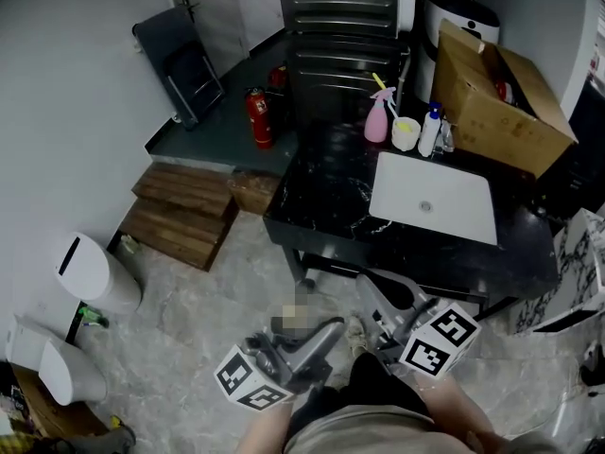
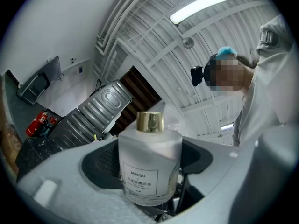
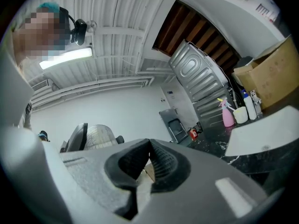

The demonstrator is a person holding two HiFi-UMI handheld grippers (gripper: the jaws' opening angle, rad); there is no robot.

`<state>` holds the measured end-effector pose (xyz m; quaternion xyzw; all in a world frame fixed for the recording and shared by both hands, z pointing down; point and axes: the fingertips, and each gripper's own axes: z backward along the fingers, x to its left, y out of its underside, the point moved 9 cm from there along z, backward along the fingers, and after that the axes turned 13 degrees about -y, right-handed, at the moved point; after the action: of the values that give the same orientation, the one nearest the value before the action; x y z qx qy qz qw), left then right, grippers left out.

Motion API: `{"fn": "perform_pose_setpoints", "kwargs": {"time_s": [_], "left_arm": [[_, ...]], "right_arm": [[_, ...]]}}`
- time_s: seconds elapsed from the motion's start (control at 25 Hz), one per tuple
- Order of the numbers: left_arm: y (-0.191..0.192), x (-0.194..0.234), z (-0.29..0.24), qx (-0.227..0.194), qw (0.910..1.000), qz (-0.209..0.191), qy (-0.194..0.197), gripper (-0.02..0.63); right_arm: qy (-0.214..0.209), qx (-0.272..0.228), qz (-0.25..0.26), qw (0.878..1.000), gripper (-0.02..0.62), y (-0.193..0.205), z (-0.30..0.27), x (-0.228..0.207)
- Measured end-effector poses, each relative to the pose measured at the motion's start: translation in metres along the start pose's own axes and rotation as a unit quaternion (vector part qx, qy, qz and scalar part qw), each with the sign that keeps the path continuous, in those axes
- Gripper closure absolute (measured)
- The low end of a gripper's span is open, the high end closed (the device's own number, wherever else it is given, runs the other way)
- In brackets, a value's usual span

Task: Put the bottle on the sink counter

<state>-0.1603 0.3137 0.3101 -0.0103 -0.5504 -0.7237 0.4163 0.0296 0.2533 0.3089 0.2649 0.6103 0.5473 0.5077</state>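
A frosted white bottle (image 2: pixel 148 164) with a gold cap (image 2: pixel 150 122) and a printed label stands upright between the jaws of my left gripper (image 2: pixel 149 176), which is shut on it. In the head view the left gripper (image 1: pixel 317 337) is low, close to the person's body and well short of the black marble sink counter (image 1: pixel 326 192). The bottle itself is not clear in that view. My right gripper (image 1: pixel 371 289) hangs beside it on the right, also off the counter. Its pads (image 3: pixel 161 160) meet with nothing between them.
A white sink basin (image 1: pixel 435 199) is set in the counter. Behind it stand a pink spray bottle (image 1: pixel 377 118), a pale cup (image 1: pixel 406 133) and a blue-capped bottle (image 1: pixel 430 130). A cardboard box (image 1: pixel 496 97) sits at the back right. Wooden steps (image 1: pixel 184 211), a fire extinguisher (image 1: pixel 260 117) and white bins (image 1: pixel 95 272) lie left.
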Motion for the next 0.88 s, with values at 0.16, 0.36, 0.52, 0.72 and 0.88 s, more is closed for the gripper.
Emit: {"fn": "perform_pose_setpoints", "kwargs": {"time_s": [0.16,0.36,0.52,0.72,0.88], "left_arm": [[-0.001,0.015,-0.013,-0.003,1.0,-0.001,-0.001,0.259],[-0.002,0.038,-0.041,-0.007,0.9999,-0.007,-0.002,0.259],[-0.001,0.063,-0.072,-0.007,0.9999,-0.01,-0.004,0.259],[0.002,0.094,-0.119,-0.005,0.9999,-0.013,-0.005,0.259],[0.004,0.114,-0.157,-0.008,0.9998,-0.016,-0.002,0.259]], "right_arm": [[-0.006,-0.003,0.003,1.0,0.592,-0.006,-0.015,-0.017],[-0.014,-0.006,0.005,1.0,0.592,-0.015,-0.035,-0.049],[-0.024,-0.007,0.006,1.0,0.592,-0.023,-0.054,-0.082],[-0.021,-0.012,0.007,1.0,0.592,-0.042,-0.07,-0.135],[-0.026,-0.017,0.013,0.999,0.592,-0.06,-0.083,-0.171]]}}
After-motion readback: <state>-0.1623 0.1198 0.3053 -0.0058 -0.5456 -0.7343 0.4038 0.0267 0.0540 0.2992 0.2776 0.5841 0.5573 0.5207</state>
